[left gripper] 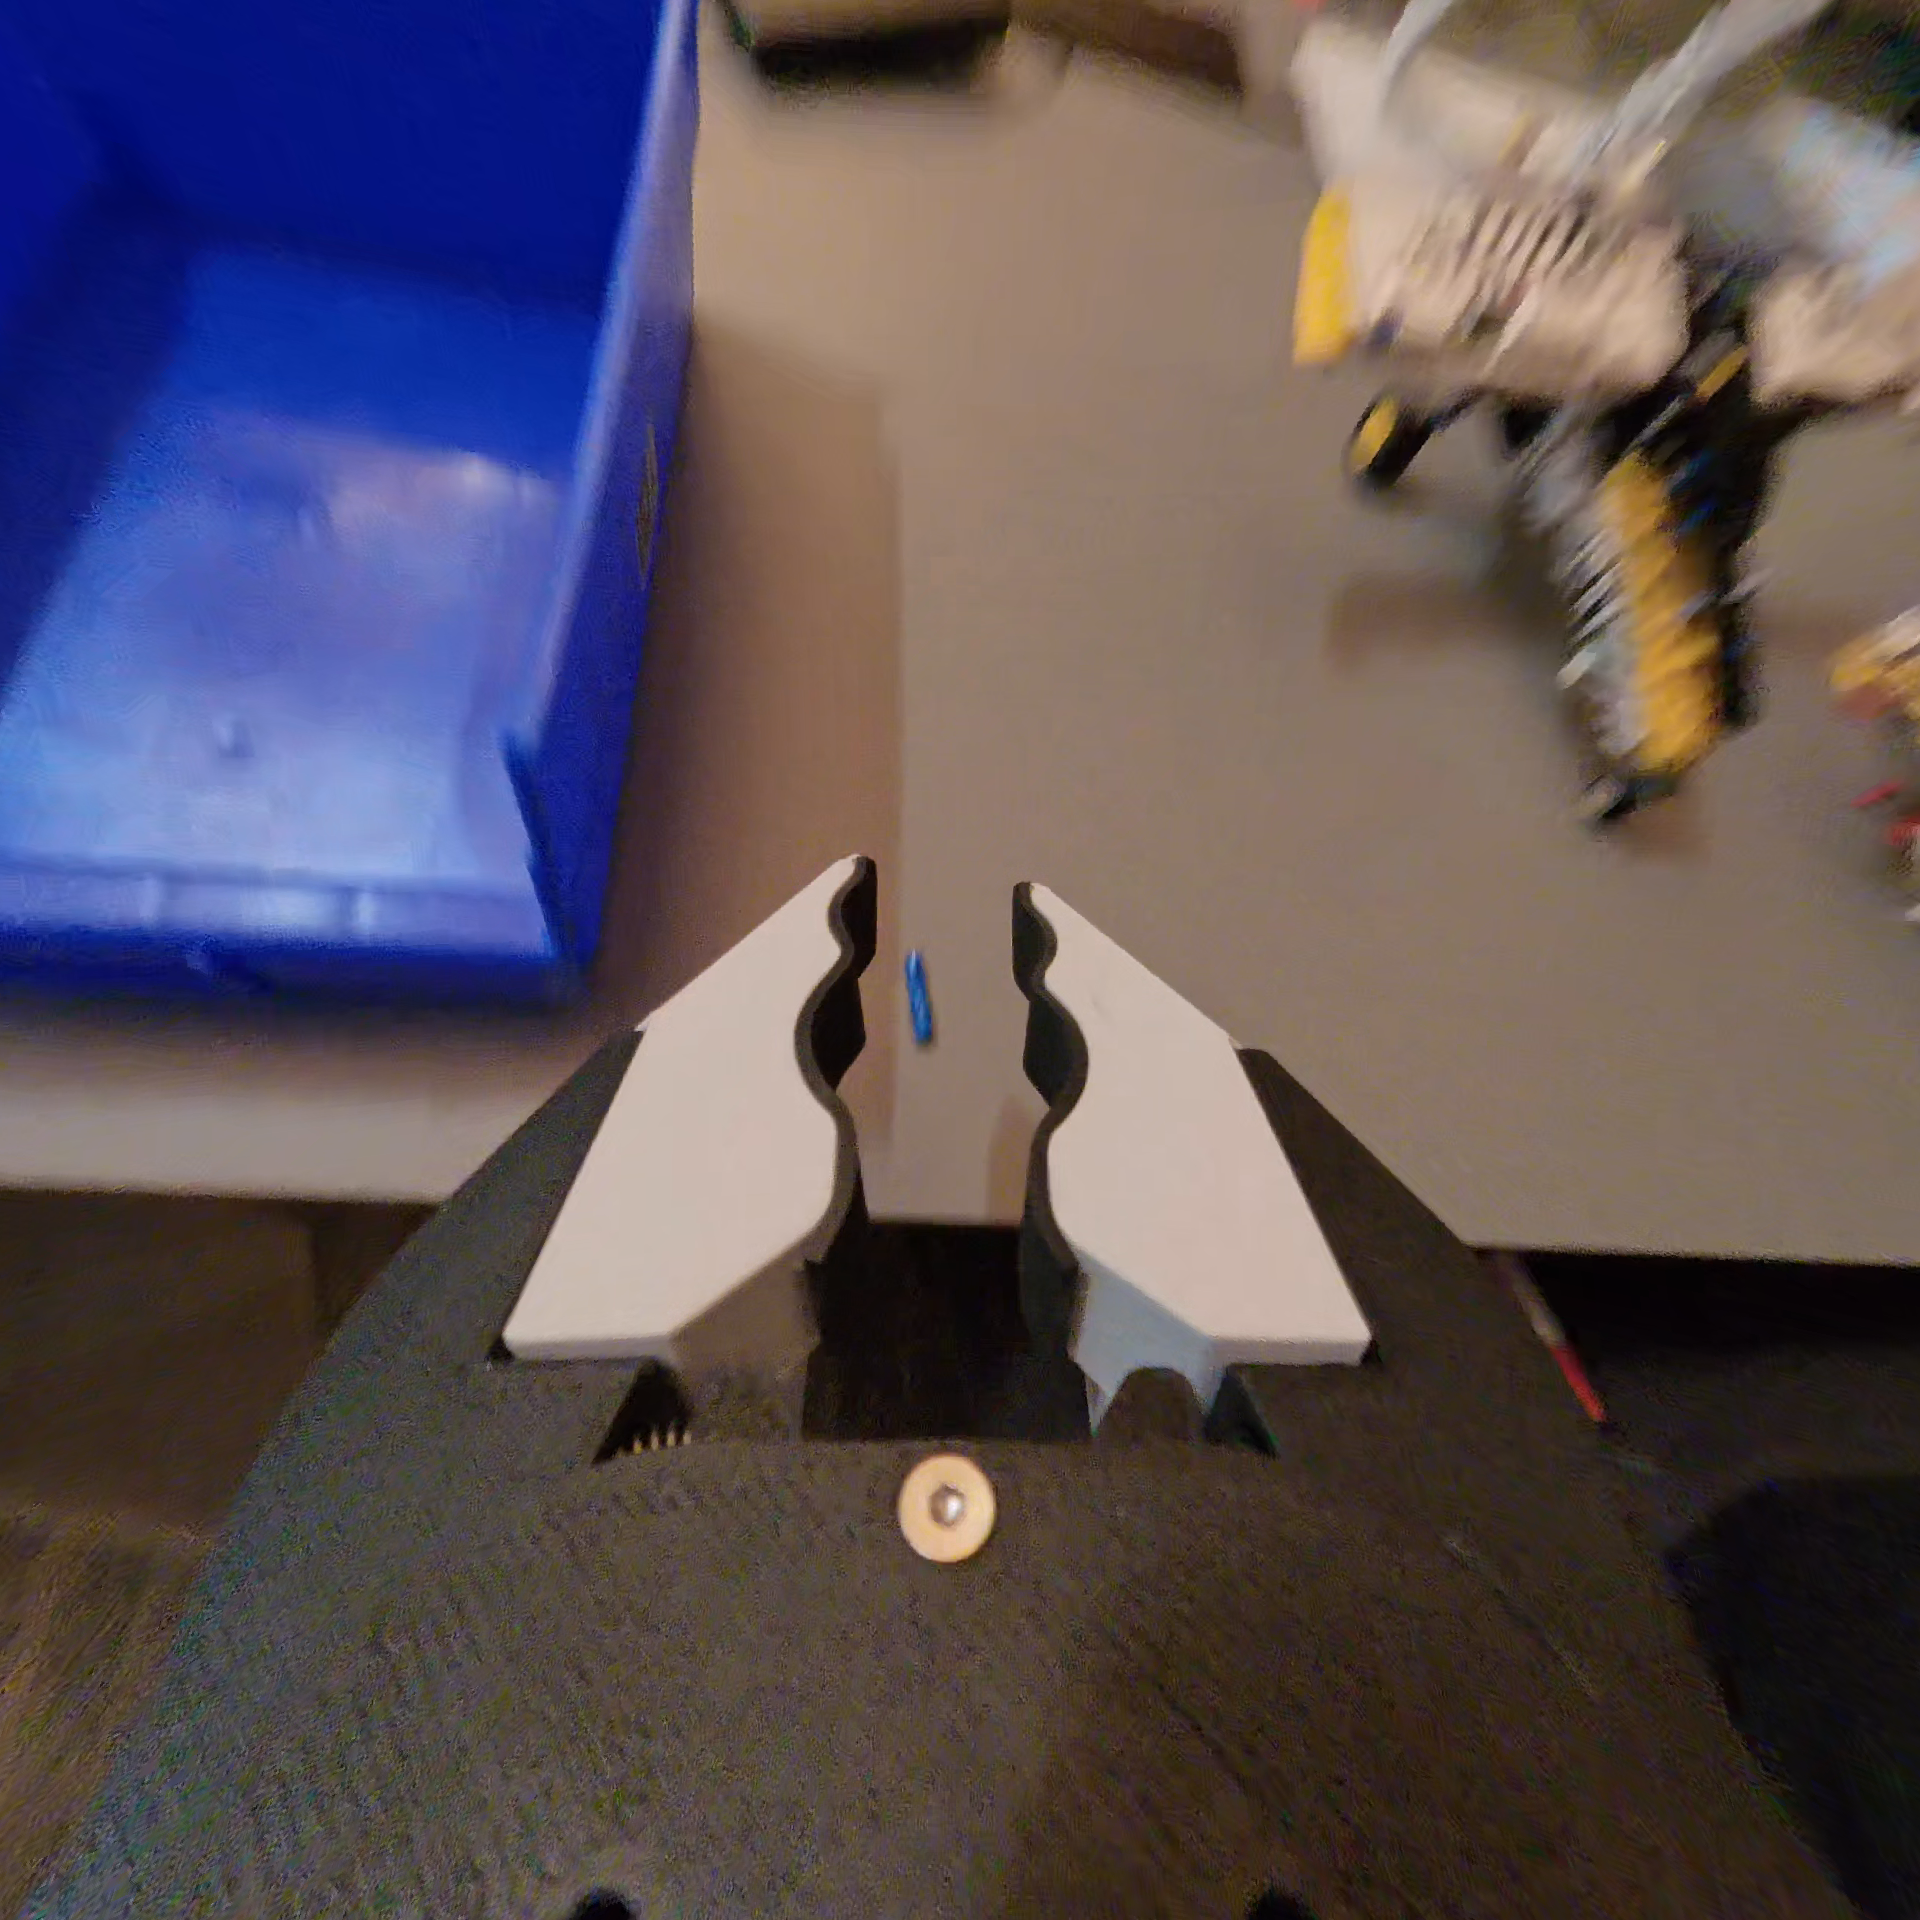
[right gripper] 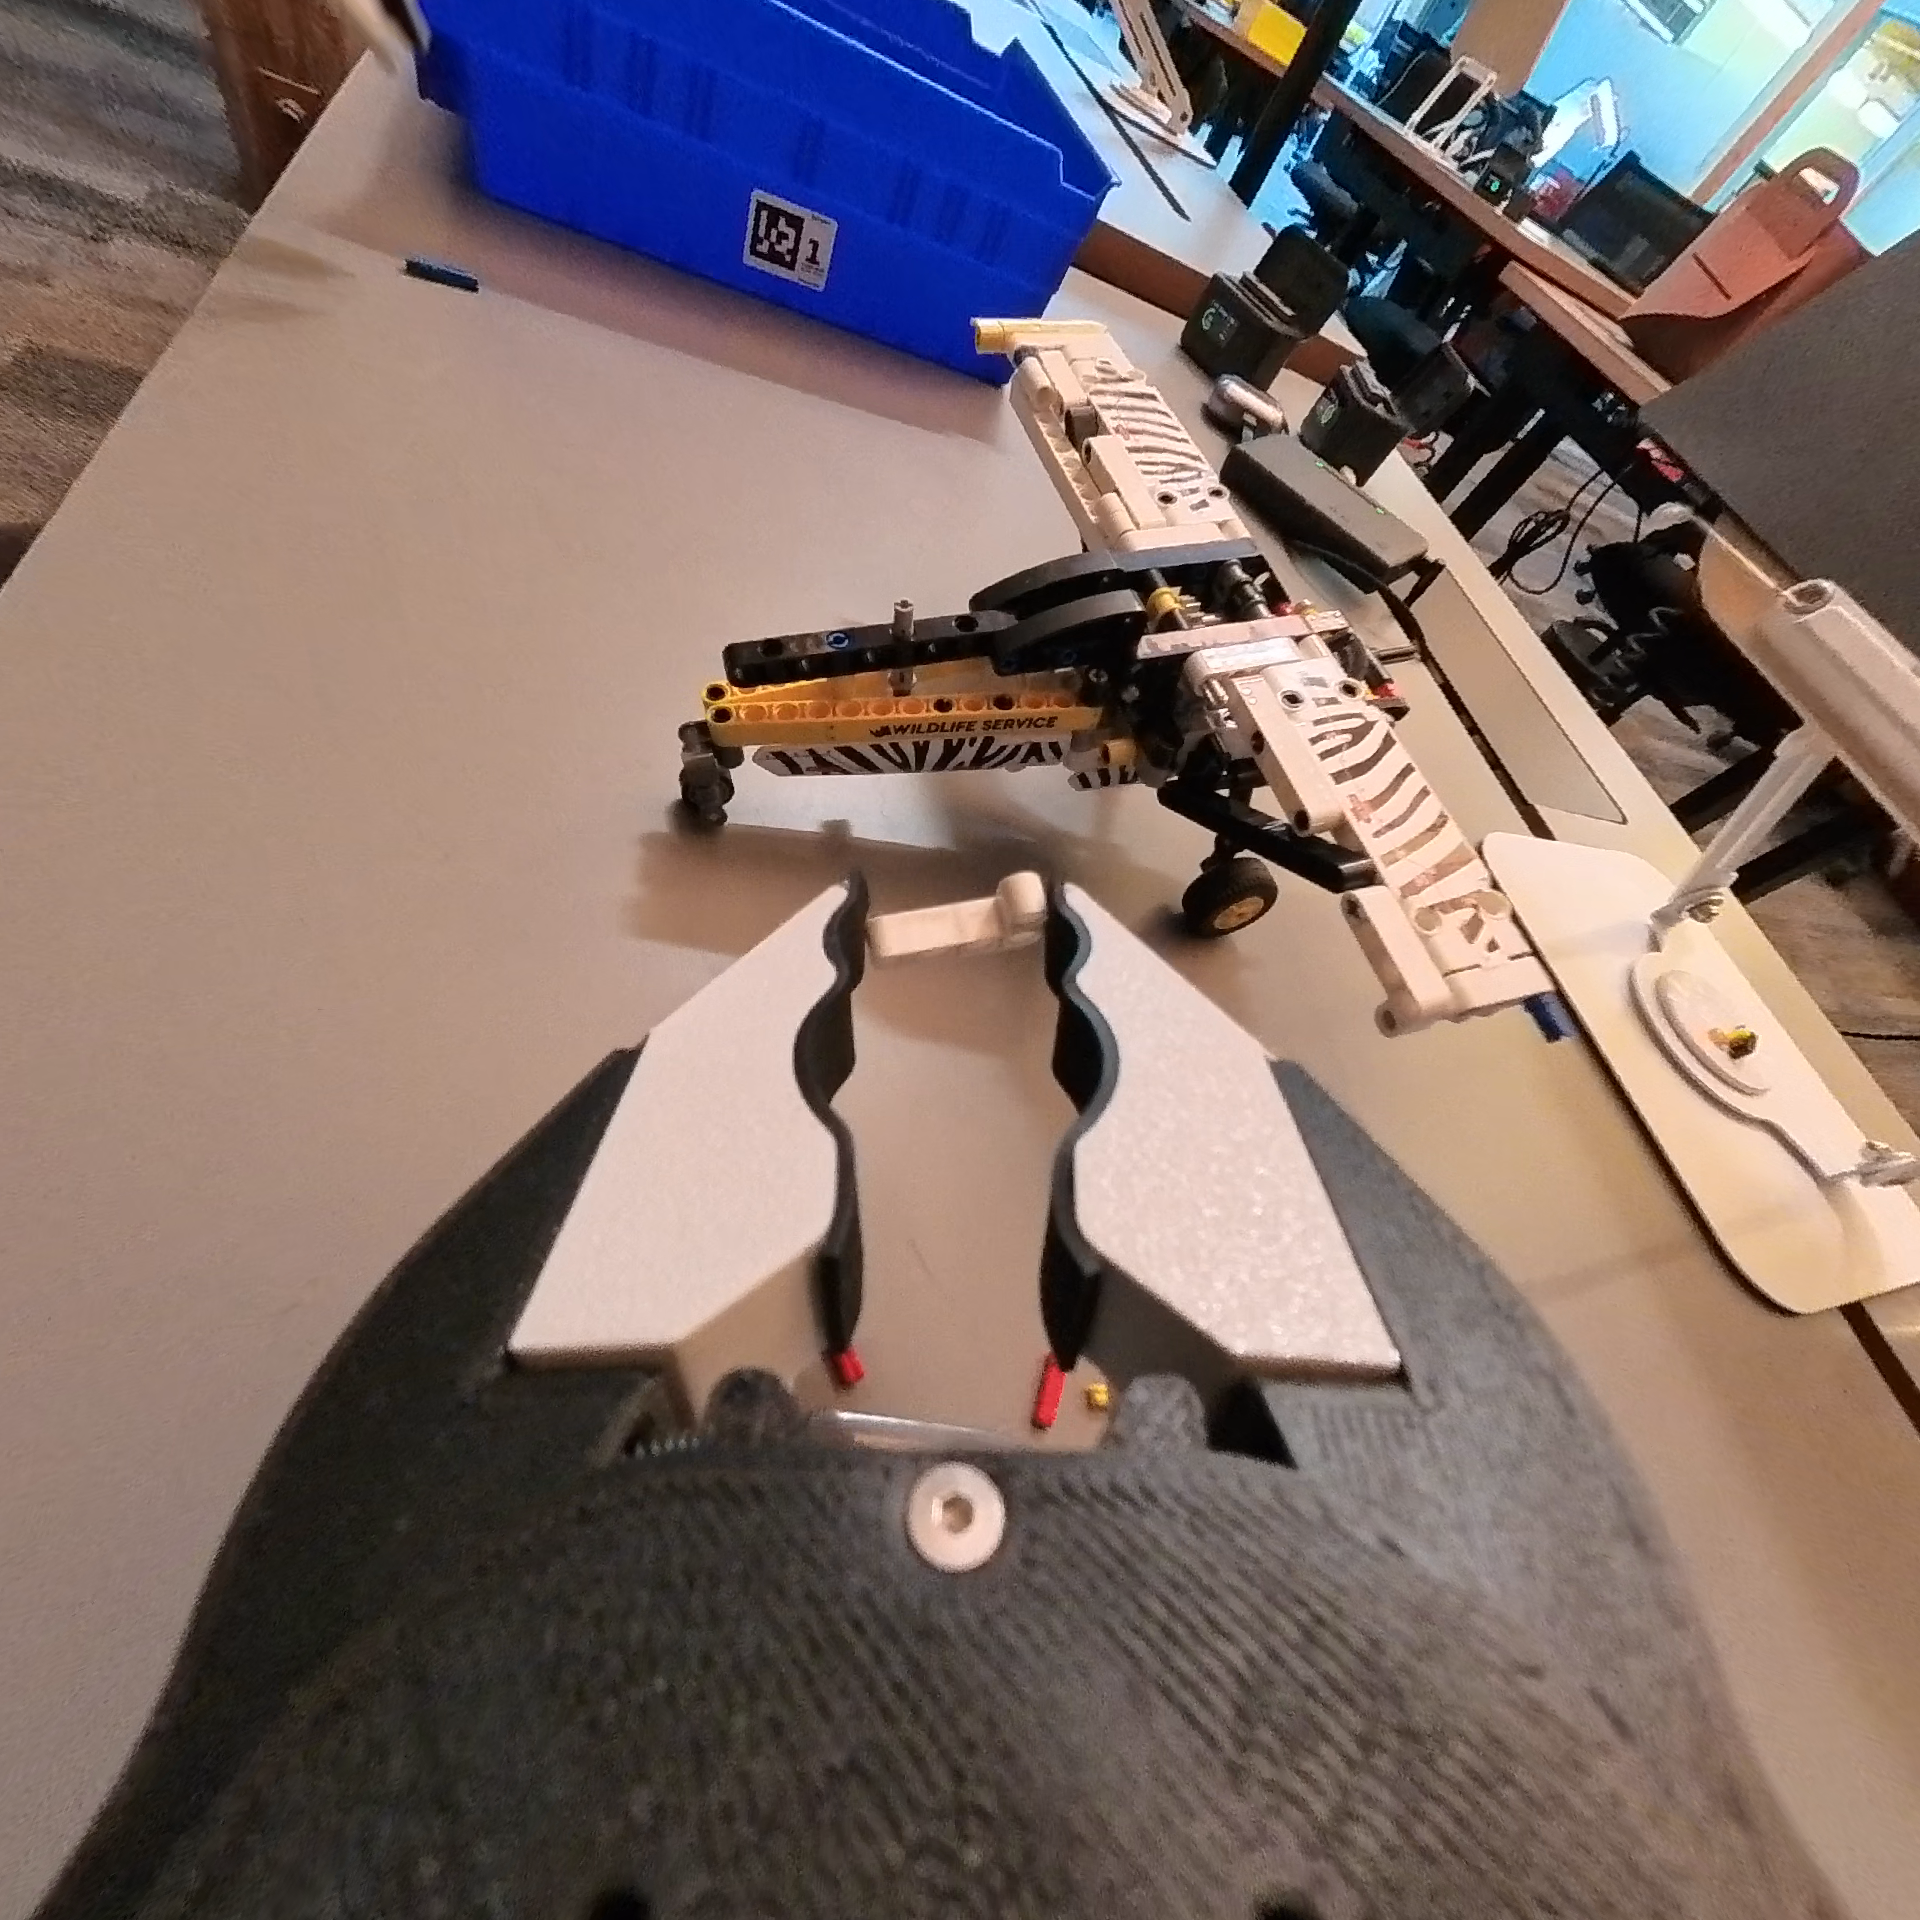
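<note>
Your right gripper (right gripper: 951,920) is clamped on a small white brick piece (right gripper: 951,928), both pads pressed against its ends, just above the table (right gripper: 416,675); the toy plane (right gripper: 1132,675) stands at its 12 o'clock. Your left gripper (left gripper: 943,925) is parted and holds nothing, a small blue pin (left gripper: 920,995) loose between its fingers, touching neither, with the blue bin (left gripper: 312,520) at its 10 o'clock.
</note>
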Demonstrator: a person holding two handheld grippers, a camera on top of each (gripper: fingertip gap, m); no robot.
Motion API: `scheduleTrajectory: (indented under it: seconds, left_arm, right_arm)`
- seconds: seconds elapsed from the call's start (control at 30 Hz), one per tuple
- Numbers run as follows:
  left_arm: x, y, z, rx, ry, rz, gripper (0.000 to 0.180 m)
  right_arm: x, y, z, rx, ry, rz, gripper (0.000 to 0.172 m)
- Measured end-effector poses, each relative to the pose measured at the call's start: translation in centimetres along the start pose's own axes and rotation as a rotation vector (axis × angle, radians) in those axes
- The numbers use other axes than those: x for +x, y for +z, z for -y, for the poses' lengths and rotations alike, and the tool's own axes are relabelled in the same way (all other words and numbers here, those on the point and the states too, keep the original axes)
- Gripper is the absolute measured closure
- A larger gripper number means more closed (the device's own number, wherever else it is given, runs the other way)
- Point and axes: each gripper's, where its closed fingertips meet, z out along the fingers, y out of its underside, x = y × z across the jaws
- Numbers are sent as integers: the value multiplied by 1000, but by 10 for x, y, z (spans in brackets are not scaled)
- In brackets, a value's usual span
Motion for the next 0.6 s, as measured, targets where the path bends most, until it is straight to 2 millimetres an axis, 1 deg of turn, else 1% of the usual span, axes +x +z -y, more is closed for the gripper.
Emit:
scheduleTrajectory:
  seconds: [0.03,0.07,0.1,0.13,0.17,0.27,0.33,0.4,0.47,0.5,0.6]
  left_arm:
    - [-3,7,-19,-57,15,32,157]
    - [-5,14,-34,-97,27,61,157]
    - [-6,20,-44,-124,35,77,157]
    - [-5,24,-50,-139,37,75,157]
    - [-3,27,-53,-144,33,68,157]
    - [0,34,-52,-134,15,45,155]
    - [-9,36,-58,-172,44,99,156]
    - [-10,39,-61,-177,71,109,157]
    - [-6,40,-61,-165,69,85,165]
    - [-3,41,-60,-161,69,69,177]
    - [0,41,-59,-155,84,62,178]
  right_arm:
    - [0,1,0,0,4,1,138]
    - [0,1,0,2,8,2,138]
    - [0,1,0,6,11,3,138]
    - [0,2,1,8,13,2,138]
    - [0,2,0,6,12,0,138]
    - [1,2,0,-3,2,-13,139]
    - [2,1,1,0,-3,-24,139]
    - [8,-1,1,-7,-9,-52,138]
    - [23,-8,-3,-28,-9,-125,138]
    - [34,-15,-5,-40,1,-178,138]
    - [78,-44,-23,-95,106,-388,138]
